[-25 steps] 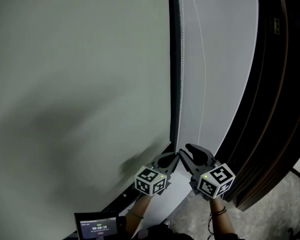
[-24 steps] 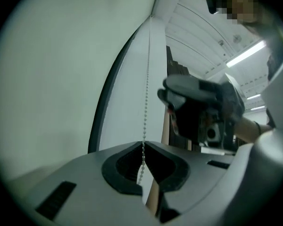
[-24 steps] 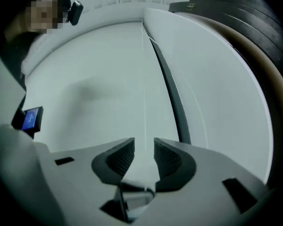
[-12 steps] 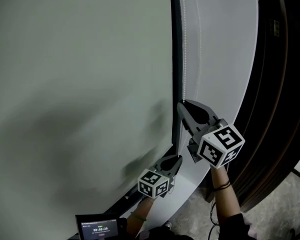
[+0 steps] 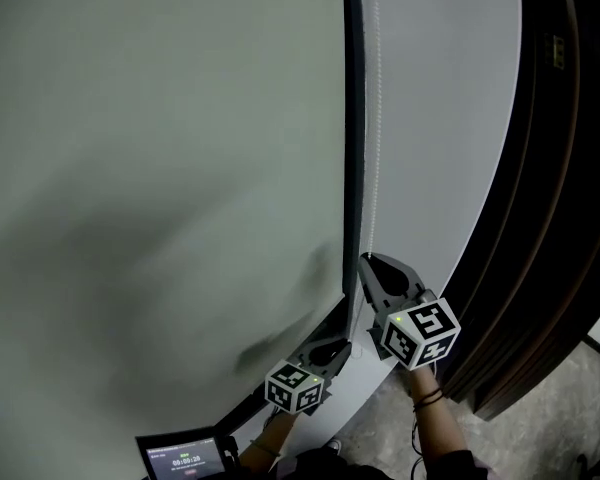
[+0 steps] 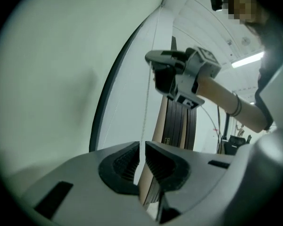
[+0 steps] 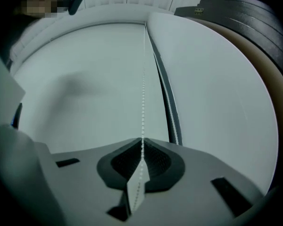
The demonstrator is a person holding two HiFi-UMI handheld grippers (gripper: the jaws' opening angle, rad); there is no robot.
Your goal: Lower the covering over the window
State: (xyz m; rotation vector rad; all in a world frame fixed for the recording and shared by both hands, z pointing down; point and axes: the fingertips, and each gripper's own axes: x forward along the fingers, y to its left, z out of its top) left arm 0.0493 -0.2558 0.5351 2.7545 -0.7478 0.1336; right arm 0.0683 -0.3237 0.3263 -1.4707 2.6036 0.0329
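1. The white blind hangs flat just right of the dark window frame; a pale wall fills the left of the head view; the blind runs from the top of that view down past both grippers.
2. The bead chain drops straight along the frame's right edge, in front of the blind; it is a single thin line from the top of the view down to the upper gripper.
3. The right gripper is the upper one and points up along the chain; its jaws have just been closing and now stand pressed together on the bead chain, which passes between the ribbed pads and comes out behind them.
4. The left gripper sits below the right one and a little to its left, apart from it; its jaws have just been opening. A narrow slit shows between the pads; the chain threads that slit, but the pads do not clamp it.
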